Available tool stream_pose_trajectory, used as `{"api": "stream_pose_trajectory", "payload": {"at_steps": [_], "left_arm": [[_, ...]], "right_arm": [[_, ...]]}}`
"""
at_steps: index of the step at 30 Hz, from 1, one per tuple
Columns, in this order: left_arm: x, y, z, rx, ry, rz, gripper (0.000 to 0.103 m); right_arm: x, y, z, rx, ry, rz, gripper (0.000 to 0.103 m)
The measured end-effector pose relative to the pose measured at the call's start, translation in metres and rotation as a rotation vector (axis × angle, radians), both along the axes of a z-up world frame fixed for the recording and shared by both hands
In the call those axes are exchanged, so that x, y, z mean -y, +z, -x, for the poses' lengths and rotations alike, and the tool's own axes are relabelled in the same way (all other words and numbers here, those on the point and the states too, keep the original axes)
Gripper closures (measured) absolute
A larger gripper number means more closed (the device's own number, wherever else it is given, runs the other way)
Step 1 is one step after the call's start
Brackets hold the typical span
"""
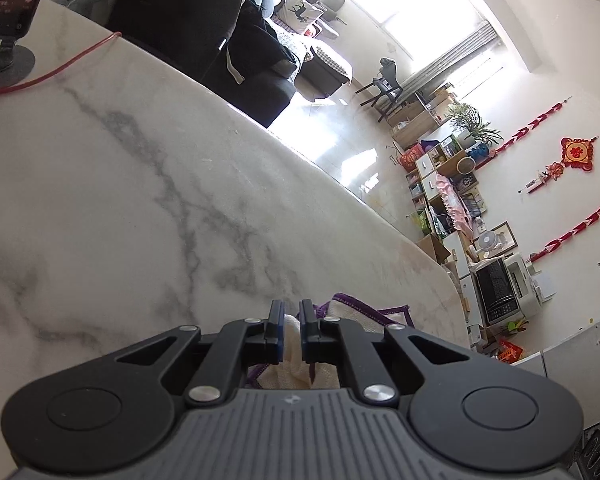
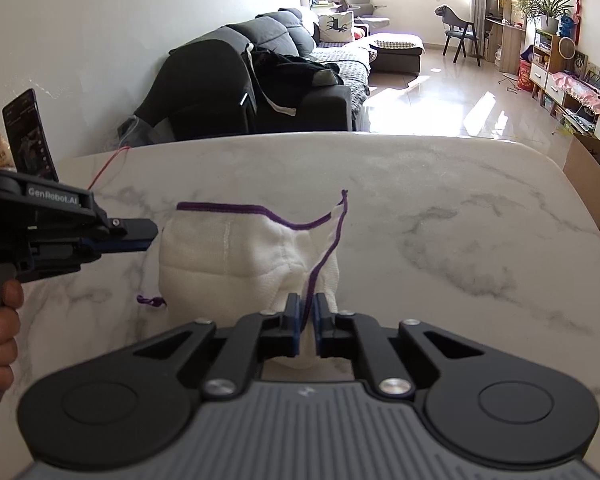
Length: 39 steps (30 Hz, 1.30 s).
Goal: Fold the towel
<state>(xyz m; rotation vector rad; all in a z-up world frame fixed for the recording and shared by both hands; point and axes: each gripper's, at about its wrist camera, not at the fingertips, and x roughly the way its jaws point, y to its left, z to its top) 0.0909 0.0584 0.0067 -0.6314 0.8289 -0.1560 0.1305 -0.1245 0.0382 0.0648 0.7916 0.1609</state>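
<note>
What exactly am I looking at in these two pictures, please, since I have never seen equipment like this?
No robot arm is here: a person holds a two-finger grasping tool in each hand, and each tool carries a wide-angle camera looking along its fingers. One picture comes from the left tool, the other from the right tool; the black and grey body at the bottom of each is the tool itself.

A white towel with purple trim lies bunched on the marble table. The right tool's fingers are closed on the towel's near edge. The left tool, seen from the side in the right view, has cloth between its nearly closed fingers in its own view.

At the table's far left, a phone stands propped up with a red cable near it.
</note>
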Motion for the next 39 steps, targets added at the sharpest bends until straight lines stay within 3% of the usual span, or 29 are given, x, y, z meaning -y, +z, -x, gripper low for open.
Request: {"api": "stream_pose_trajectory", "payload": {"at_steps": [7,24,27,28,29,33,39], "left_arm": [[-0.007,0.002,0.013,-0.006,0.033,-0.104,0.096],[-0.006,-0.003,0.026,-0.027,-0.030,-0.101,0.089],[-0.002,-0.004,0.025,-0.021,-0.042,-0.099,0.076],[-0.001,-0.004,0.025,-0.021,-0.042,-0.097,0.068],[-0.001,-0.004,0.024,-0.019,-0.041,-0.092,0.061],[-0.003,-0.005,0.023,-0.021,-0.040,-0.035,0.061],[-0.010,-0.013,0.018,-0.047,-0.041,0.087,0.060]], "right_arm": [[0.016,-0.003,0.006,-0.015,-0.039,-0.011,0.096],[0.032,-0.018,0.019,-0.083,-0.117,-0.050,0.090],[0.034,-0.021,0.019,-0.092,-0.133,-0.035,0.090],[0.034,-0.022,0.019,-0.095,-0.138,-0.030,0.089],[0.035,-0.022,0.019,-0.097,-0.141,-0.027,0.086],[0.037,-0.023,0.022,-0.093,-0.158,-0.008,0.072],[0.036,-0.013,0.028,-0.023,-0.166,0.023,0.036]]}}
